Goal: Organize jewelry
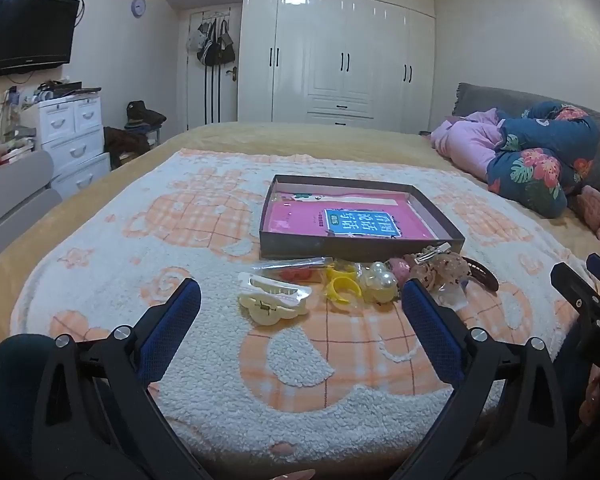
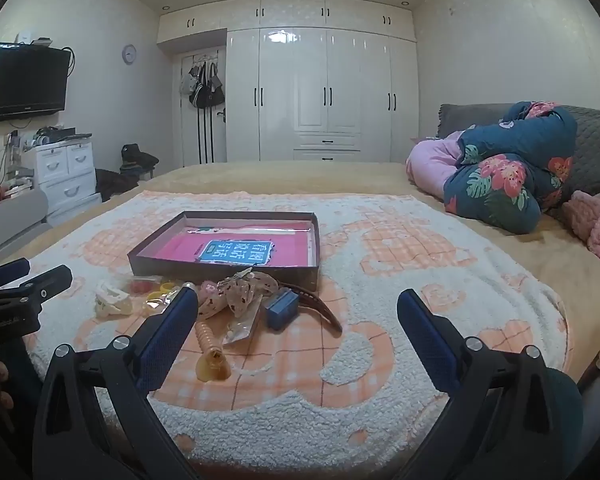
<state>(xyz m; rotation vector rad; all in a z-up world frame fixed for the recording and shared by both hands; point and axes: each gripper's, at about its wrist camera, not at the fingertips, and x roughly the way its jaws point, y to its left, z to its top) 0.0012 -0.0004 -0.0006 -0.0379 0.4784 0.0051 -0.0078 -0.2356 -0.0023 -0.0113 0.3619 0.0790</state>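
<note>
A shallow dark box (image 1: 360,246) (image 2: 224,270) with a pink booklet inside lies on the blanket. In front of it is a row of hair accessories: a cream claw clip (image 1: 270,304) (image 2: 112,300), a yellow ring piece (image 1: 342,284), pearl beads (image 1: 380,280), a speckled pink bow clip (image 1: 440,266) (image 2: 240,292), a brown hair clip (image 1: 482,274) (image 2: 316,304), a small blue box (image 2: 282,308) and an amber claw clip (image 2: 212,354). My left gripper (image 1: 300,300) is open and empty, just short of the cream clip. My right gripper (image 2: 298,312) is open and empty above the blue box.
Everything lies on a white and orange blanket (image 1: 300,360) (image 2: 380,280) over a bed. Folded quilts (image 1: 540,160) (image 2: 500,184) lie at the right. A white drawer unit (image 1: 72,132) stands left of the bed, wardrobes (image 1: 340,60) behind.
</note>
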